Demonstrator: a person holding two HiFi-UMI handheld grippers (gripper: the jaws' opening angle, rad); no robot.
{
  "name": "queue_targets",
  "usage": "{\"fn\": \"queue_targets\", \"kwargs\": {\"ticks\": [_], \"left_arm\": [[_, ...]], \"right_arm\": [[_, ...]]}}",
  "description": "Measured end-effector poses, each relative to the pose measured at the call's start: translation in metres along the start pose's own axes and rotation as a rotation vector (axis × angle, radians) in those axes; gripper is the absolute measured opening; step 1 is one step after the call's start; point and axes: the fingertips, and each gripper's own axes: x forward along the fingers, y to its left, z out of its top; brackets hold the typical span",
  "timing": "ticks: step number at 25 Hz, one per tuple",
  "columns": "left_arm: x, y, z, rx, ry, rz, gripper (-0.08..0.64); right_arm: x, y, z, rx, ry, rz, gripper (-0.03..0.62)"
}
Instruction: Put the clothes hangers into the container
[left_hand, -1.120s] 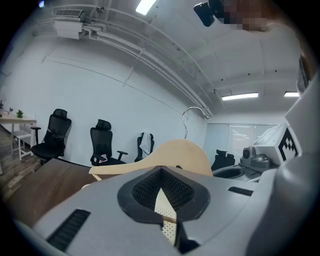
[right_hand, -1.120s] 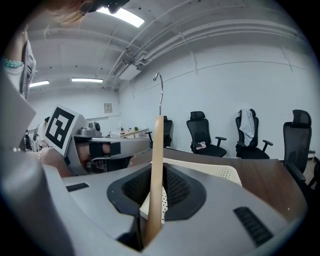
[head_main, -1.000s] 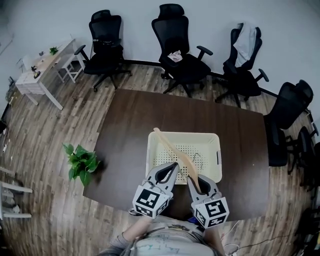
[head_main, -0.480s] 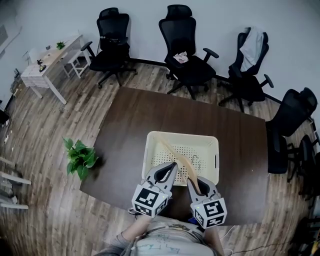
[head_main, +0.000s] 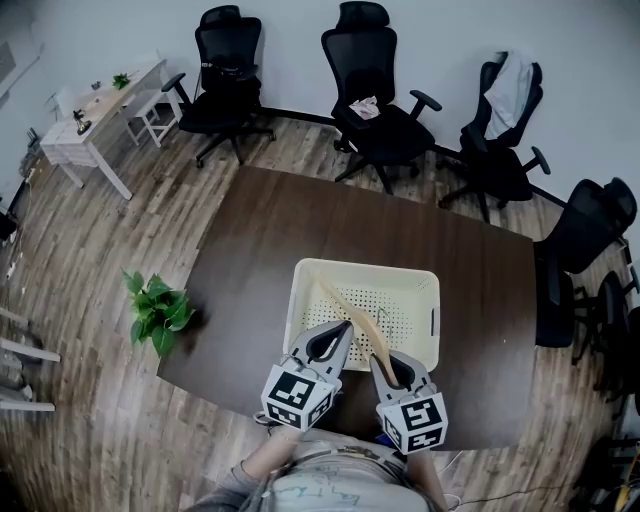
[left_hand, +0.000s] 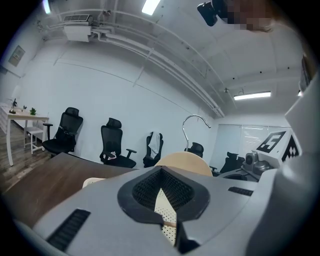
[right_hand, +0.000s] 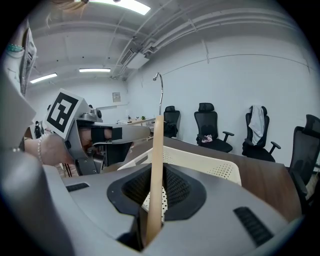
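A cream perforated basket (head_main: 301, 300) stands on the dark table (head_main: 250, 260), near its front edge. My right gripper (head_main: 383, 360) is shut on one end of a wooden clothes hanger (head_main: 352, 315). The hanger slants up and left over the basket's inside. In the right gripper view the hanger (right_hand: 156, 170) rises from between the jaws, its metal hook (right_hand: 160, 92) on top. My left gripper (head_main: 345, 330) hovers beside it over the basket's near rim, jaws shut with nothing in them. The left gripper view shows the hanger's curved top (left_hand: 184, 162) just beyond the left gripper (left_hand: 167, 227).
Several black office chairs (head_main: 378, 90) ring the far and right sides of the table. A potted plant (head_main: 155, 310) sits on the floor at the left. A white desk (head_main: 95, 115) stands at the far left. The table's front edge lies just under the grippers.
The hanger's far end has drawn back from over the basket's far rim to over its inside. Both grippers have slid slightly toward the person.
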Motion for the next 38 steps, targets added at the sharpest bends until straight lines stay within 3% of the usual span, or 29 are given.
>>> {"fn": "queue_targets", "kwargs": {"ticks": [38], "left_arm": [[0.012,0.032,-0.018,-0.042,0.032,0.013,0.011]], "right_arm": [[0.041,-0.004,-0.021,-0.046,0.159,0.008,0.060]]}}
